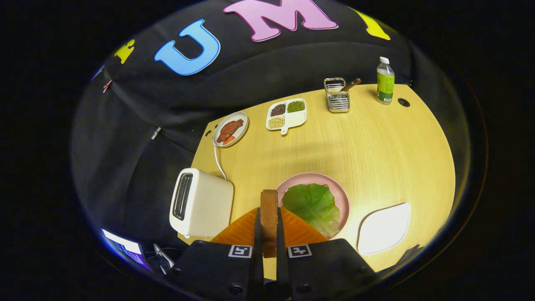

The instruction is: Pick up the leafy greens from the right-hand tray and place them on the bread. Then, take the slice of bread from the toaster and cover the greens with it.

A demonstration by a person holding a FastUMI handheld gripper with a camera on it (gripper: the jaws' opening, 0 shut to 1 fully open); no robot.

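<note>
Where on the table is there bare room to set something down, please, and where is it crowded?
Widest free patch: bare table between the pink plate, the wire rack and the bottle. Another lies between the toaster, meat plate and divided dish. Crowded near the claw, shut on the bread slice, beside the greens and white tray.

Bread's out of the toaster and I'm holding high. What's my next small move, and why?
Probably carry the bread slice, clamped edge-on in the gripper, forward and a little right over the pink plate, then lower. The leafy greens already lie there just beyond the fingers, uncovered, and the toaster sits off to the left.
</note>
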